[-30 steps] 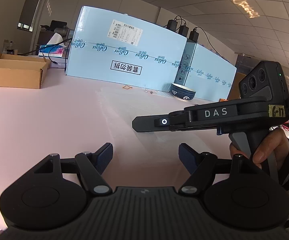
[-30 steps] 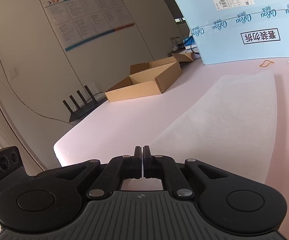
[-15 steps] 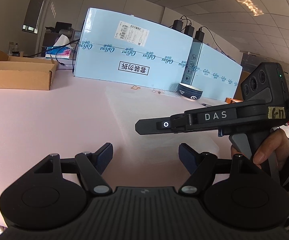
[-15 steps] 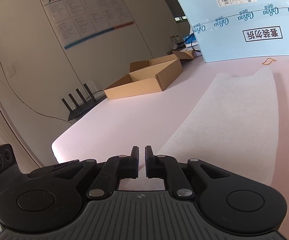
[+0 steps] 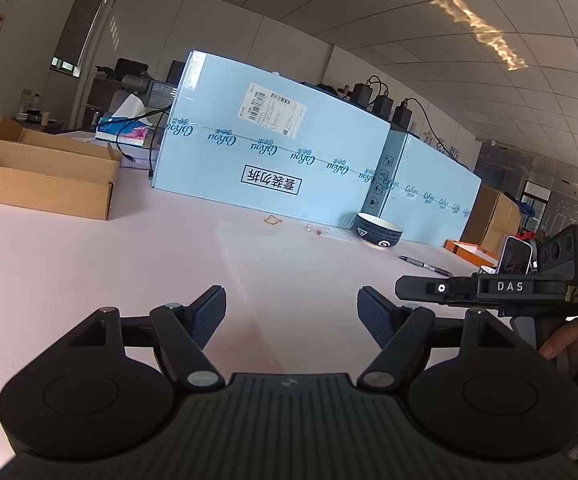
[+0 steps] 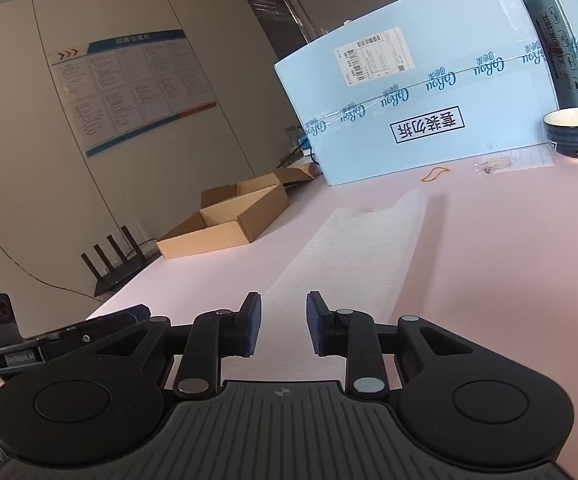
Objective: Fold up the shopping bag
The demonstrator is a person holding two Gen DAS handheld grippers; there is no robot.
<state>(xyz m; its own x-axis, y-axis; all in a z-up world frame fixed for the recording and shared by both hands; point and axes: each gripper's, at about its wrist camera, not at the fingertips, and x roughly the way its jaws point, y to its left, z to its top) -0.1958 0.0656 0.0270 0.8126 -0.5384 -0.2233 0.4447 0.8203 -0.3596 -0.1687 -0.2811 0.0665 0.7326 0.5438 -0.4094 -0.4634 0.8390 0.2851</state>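
White shopping bag (image 6: 361, 256) flat on table (image 6: 489, 280), beyond open right gripper (image 6: 283, 328) jaws

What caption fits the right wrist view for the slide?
Right tongs, open and empty, above a white shopping bag lying flat on the pink table.

A pink table (image 6: 489, 280) carries a flat white bag (image 6: 353, 252), blue cartons (image 6: 429, 112) (two), and a bowl (image 6: 576, 133).
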